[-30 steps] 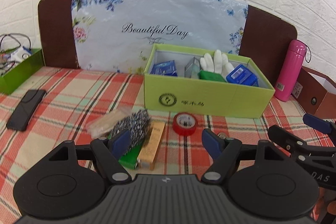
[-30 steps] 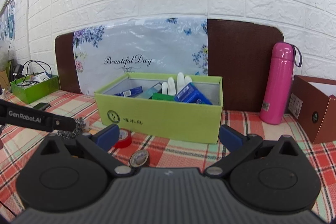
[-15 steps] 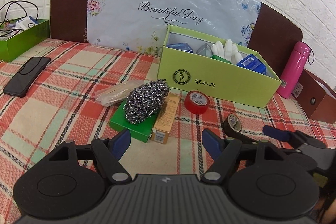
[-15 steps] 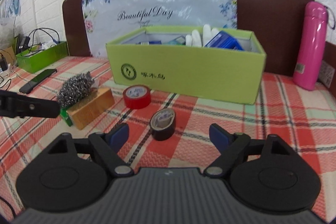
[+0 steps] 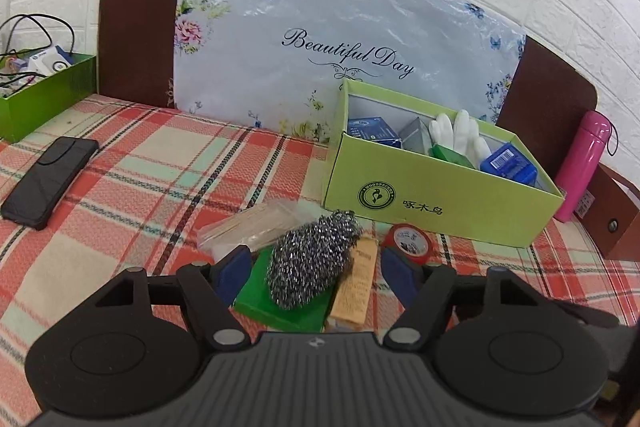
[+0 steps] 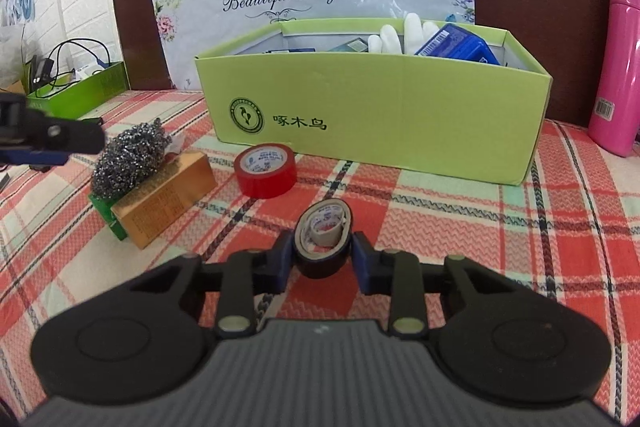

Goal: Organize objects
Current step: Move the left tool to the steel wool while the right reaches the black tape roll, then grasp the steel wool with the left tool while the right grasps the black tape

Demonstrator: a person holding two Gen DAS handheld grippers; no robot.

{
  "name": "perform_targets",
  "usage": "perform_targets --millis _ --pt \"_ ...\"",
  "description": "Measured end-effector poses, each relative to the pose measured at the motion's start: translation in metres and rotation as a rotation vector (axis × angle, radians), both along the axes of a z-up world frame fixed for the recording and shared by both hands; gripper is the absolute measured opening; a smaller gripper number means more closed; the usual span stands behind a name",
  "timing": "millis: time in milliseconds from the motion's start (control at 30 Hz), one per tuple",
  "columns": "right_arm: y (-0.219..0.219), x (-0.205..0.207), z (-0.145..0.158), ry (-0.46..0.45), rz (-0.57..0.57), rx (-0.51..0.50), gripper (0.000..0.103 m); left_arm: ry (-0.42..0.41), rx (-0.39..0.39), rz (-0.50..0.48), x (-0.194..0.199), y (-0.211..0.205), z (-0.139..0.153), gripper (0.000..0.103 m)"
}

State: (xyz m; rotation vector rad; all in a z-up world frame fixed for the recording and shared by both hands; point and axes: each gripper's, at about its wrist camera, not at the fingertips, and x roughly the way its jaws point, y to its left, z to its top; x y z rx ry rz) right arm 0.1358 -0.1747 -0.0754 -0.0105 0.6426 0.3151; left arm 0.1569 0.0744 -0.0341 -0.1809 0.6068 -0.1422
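Gripping a roll of black tape (image 6: 324,245), the right gripper (image 6: 322,259) fills the lower middle of its view; its blue fingers (image 6: 282,259) have just been closing, and both pads now press the roll's sides, the roll standing on edge on the plaid tablecloth (image 6: 460,227). Just above it lies a red tape roll (image 6: 266,169), in front of the lime-green box (image 6: 380,123) holding white gloves (image 6: 400,35) and blue packets. In the left wrist view, the left gripper (image 5: 316,277) stands fairly wide, its jaws having just been narrowing, with nothing held; between them in the picture shows a steel-wool scourer (image 5: 312,263) resting on a green box (image 5: 280,307), a tan carton (image 5: 356,287) beside it. At left centre lies a black phone (image 5: 48,181); at far right a pink flask (image 5: 582,167).
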Motion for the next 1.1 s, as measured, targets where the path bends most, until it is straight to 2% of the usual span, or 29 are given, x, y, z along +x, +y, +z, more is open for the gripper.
perform_targets --millis 67,267,333,633,833,1100 --pt "-0.001 -0.003 0.0 0.001 0.003 -0.001 0.031 0.02 -0.005 -0.017 0.01 -0.001 -0.004 0.067" --pt "-0.003 -0.012 0.0 0.0 0.005 -0.001 0.03 0.055 0.001 -0.039 0.028 -0.004 -0.013 0.06" --pt "-0.004 -0.016 0.0 -0.001 0.01 -0.002 0.03 0.066 -0.004 -0.045 0.031 -0.004 -0.014 0.05" --pt "-0.009 -0.031 0.003 0.005 0.016 0.02 0.03 0.074 -0.009 -0.053 0.027 -0.005 -0.014 0.031" --pt "-0.012 -0.044 0.012 -0.019 0.026 0.039 0.03 0.044 -0.029 -0.068 0.008 -0.01 -0.002 0.028" --pt "-0.016 -0.052 0.041 -0.089 0.055 0.053 0.03 -0.063 -0.065 -0.16 -0.012 -0.029 0.043 0.028"
